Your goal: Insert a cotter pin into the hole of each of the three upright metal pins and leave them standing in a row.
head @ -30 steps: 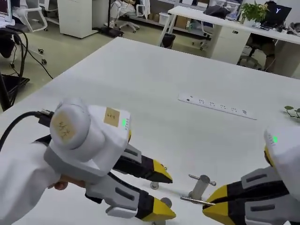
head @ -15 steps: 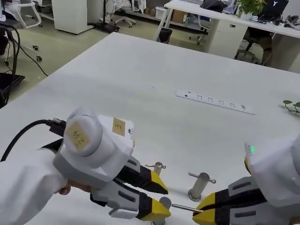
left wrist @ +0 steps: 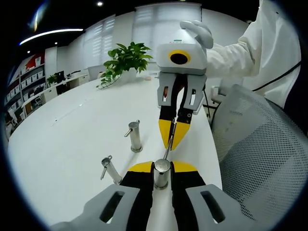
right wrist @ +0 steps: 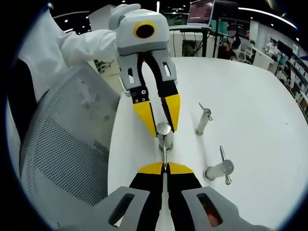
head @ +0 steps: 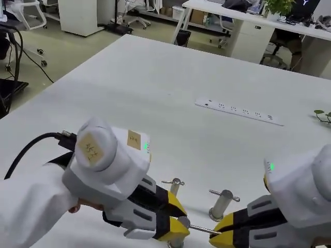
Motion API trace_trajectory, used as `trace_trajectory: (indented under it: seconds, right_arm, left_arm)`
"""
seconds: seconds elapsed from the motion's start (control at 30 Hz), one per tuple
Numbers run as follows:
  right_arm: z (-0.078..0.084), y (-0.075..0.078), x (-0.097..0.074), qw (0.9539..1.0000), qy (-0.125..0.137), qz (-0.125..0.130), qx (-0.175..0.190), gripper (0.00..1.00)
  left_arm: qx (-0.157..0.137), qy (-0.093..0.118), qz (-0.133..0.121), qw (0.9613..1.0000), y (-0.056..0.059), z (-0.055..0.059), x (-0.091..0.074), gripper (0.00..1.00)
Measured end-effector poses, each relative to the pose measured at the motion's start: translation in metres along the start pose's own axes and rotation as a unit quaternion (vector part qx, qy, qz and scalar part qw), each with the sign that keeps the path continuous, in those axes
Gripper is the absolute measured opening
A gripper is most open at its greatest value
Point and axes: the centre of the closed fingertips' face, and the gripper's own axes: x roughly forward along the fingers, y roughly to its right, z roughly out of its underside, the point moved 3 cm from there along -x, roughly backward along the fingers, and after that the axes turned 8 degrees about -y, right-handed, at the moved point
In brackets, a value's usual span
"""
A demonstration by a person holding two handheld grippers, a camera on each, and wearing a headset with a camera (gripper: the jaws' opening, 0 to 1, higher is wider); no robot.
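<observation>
The left gripper (left wrist: 161, 167) has its fingers squeezed tight on a metal pin (left wrist: 161, 176), low in the middle of the left gripper view. The right gripper (right wrist: 164, 167) pinches a thin cotter pin (right wrist: 164, 155), and its tip reaches that metal pin's top. Near the bottom of the head view, a second metal pin (head: 175, 186) and a third metal pin (head: 221, 204) stand on the white worktop (head: 155, 93). Each has a thin pin through its top.
</observation>
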Motion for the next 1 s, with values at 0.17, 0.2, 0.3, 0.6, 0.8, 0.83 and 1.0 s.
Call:
trace_trajectory:
  seconds: [0.17, 0.2, 0.3, 0.6, 0.8, 0.83, 1.0]
  right_arm:
    - [-0.003, 0.001, 0.003, 0.9999, -0.006, -0.003, -0.011, 0.00]
    - [-0.004, 0.001, 0.004, 0.9999, -0.005, -0.004, -0.012, 0.00]
    - [-0.007, 0.000, 0.007, 0.9999, -0.004, -0.006, -0.014, 0.00]
    - [-0.023, -0.002, 0.018, 0.9993, 0.012, -0.021, -0.027, 0.00]
    - [-0.024, -0.001, 0.021, 0.9984, 0.005, -0.025, -0.050, 0.00]
    - [-0.024, 0.000, 0.021, 0.9983, 0.004, -0.025, -0.053, 0.00]
    - [-0.023, 0.000, 0.022, 0.9975, 0.001, -0.019, -0.068, 0.00]
  left_arm:
    - [-0.003, 0.000, 0.002, 1.0000, 0.001, 0.000, -0.001, 0.09]
    - [-0.003, 0.000, 0.002, 1.0000, 0.001, 0.000, -0.001, 0.09]
    - [-0.005, 0.000, 0.003, 1.0000, 0.001, 0.000, -0.001, 0.09]
    - [-0.002, -0.002, 0.004, 1.0000, 0.001, 0.000, 0.001, 0.09]
    - [0.003, -0.010, 0.007, 0.9999, 0.001, 0.000, 0.002, 0.09]
    - [0.004, -0.010, 0.008, 0.9999, 0.001, 0.000, 0.002, 0.09]
    - [0.004, -0.011, 0.009, 0.9999, 0.002, -0.001, 0.004, 0.09]
